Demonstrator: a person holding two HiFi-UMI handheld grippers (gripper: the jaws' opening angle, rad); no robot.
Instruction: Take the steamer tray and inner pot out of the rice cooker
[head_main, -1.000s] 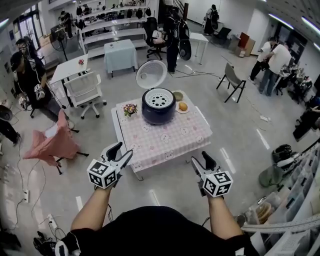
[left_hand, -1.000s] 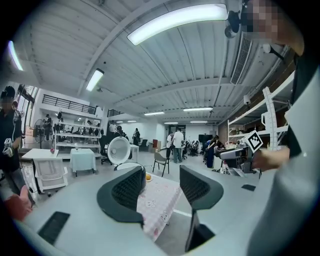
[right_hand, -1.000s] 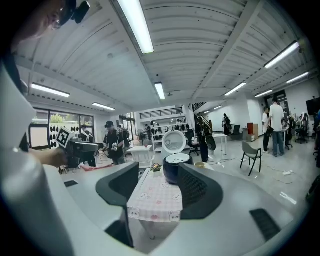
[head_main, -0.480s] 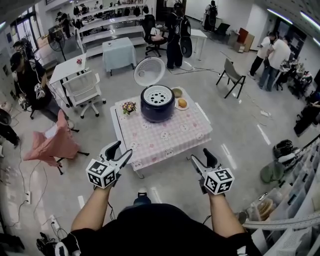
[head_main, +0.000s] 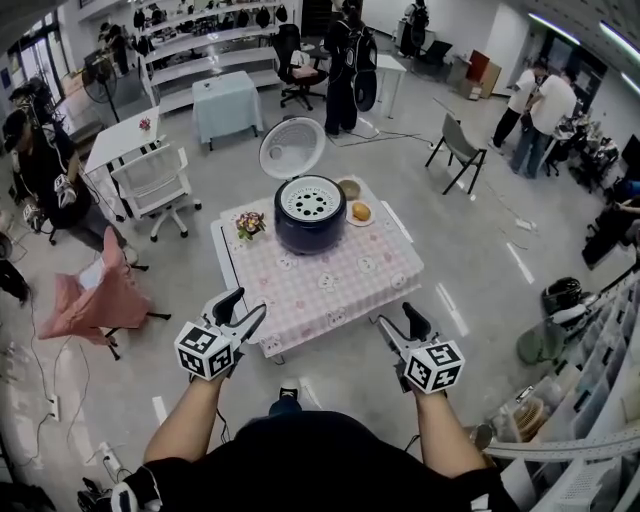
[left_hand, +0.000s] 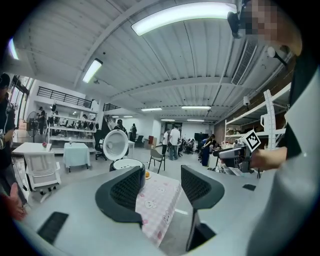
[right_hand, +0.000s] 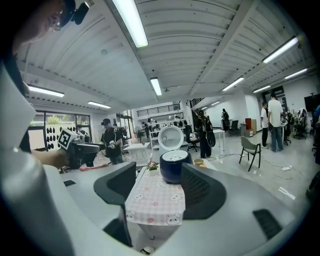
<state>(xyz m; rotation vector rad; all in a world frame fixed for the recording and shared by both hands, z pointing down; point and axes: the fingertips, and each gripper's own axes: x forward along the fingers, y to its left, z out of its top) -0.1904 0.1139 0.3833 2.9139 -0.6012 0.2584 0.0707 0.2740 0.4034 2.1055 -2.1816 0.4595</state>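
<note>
The dark blue rice cooker (head_main: 311, 218) stands at the far end of the pink checked table (head_main: 330, 280), with its white lid (head_main: 291, 148) swung up. The white perforated steamer tray (head_main: 311, 200) sits in its top; the inner pot is hidden beneath it. My left gripper (head_main: 247, 303) and right gripper (head_main: 396, 316) hover short of the table's near edge, both open and empty. The cooker (left_hand: 127, 164) shows past the left gripper (left_hand: 162, 185) in the left gripper view. In the right gripper view it (right_hand: 173, 167) stands between the jaws of the right gripper (right_hand: 157, 187), far off.
Beside the cooker are a small flower pot (head_main: 249, 224), a plate with a round bun (head_main: 361, 212) and a bowl (head_main: 349, 188). A white chair (head_main: 150, 180) and a pink-draped chair (head_main: 95, 300) stand to the left, a grey chair (head_main: 458, 150) to the right. Several people stand around.
Both grippers and the head view have come nearer to the table. The cooker and the things on the table have not moved.
</note>
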